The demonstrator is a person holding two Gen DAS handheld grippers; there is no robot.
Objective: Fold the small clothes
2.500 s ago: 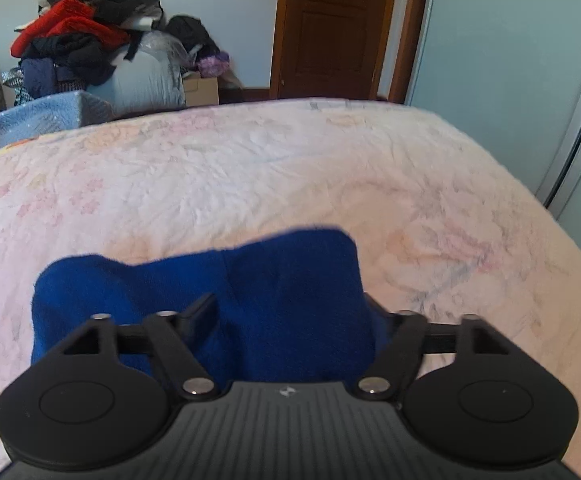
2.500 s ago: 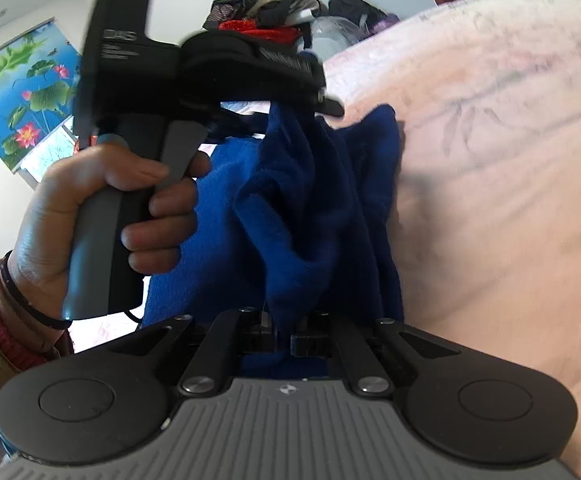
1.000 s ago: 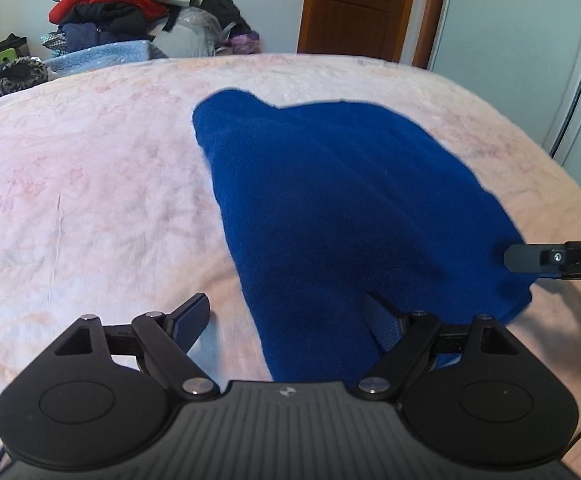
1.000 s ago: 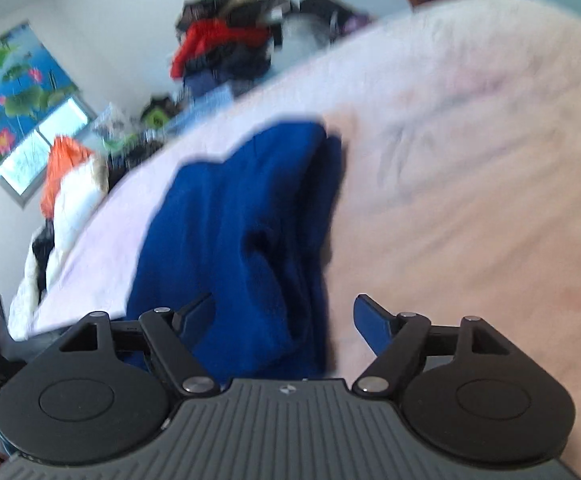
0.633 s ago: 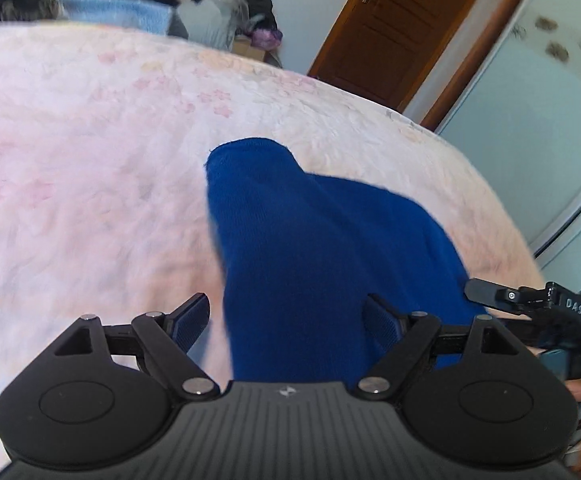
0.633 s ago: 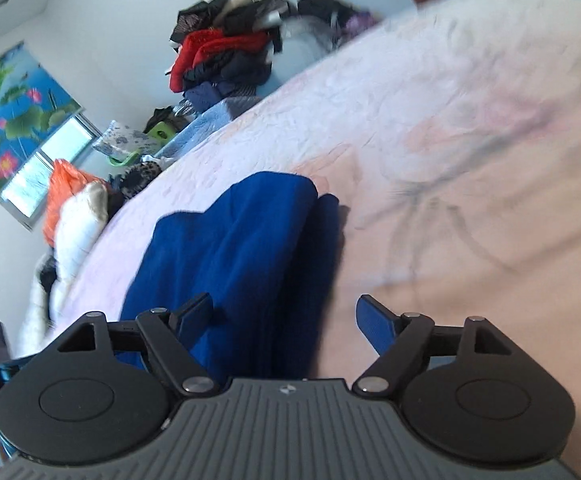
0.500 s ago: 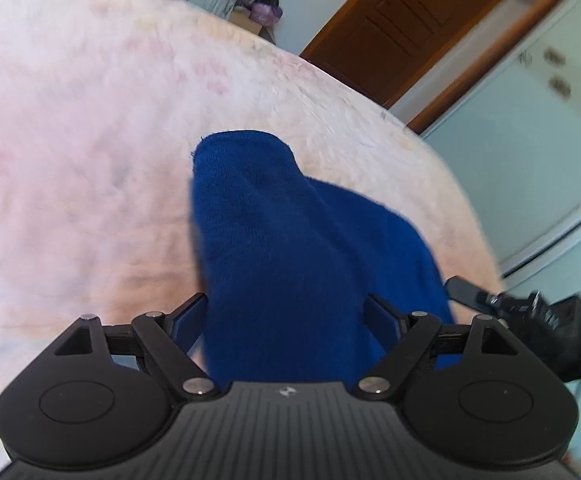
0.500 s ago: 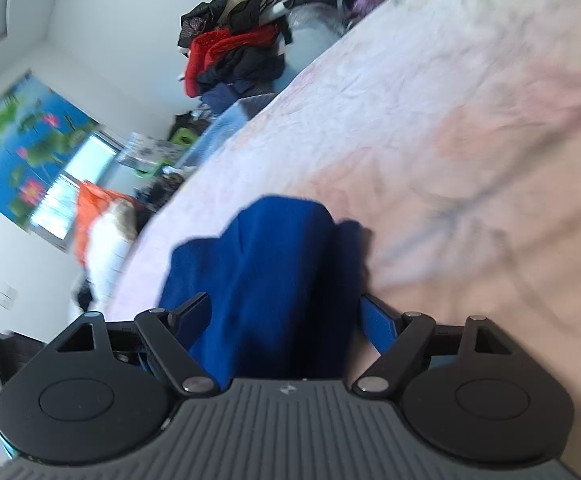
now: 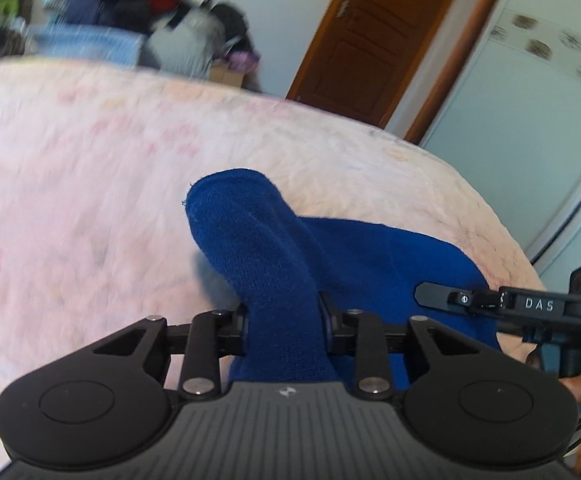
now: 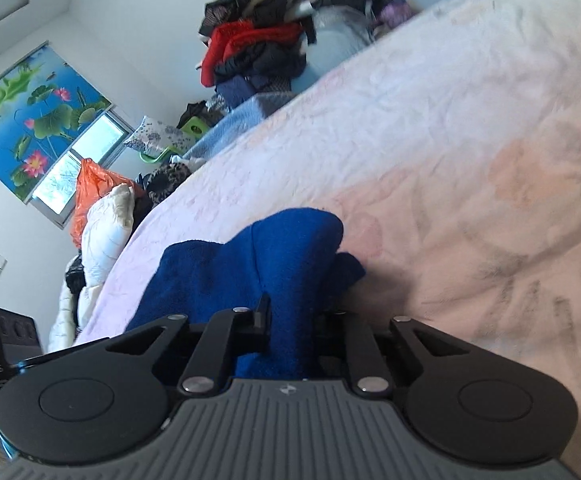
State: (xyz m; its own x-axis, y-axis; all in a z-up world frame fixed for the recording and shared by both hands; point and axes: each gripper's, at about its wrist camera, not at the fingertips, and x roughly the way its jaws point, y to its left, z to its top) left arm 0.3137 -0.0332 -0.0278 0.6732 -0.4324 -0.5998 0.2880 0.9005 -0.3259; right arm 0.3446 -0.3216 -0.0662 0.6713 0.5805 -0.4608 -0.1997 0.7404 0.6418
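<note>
Two grippers clamp one blue knit garment (image 9: 274, 248): my left gripper (image 9: 282, 320) and my right gripper (image 10: 296, 320) have just been closing, and each now pinches a raised ridge of cloth at the near edge, a hold I judge suited to lifting that edge over for a fold. Beyond the jaws, the garment lies on a pink floral bedspread (image 9: 90, 184). Farther off stand a heap of clothes (image 10: 262, 52), a wooden door (image 9: 366, 40) and a lotus-print blind (image 10: 30, 108).
</note>
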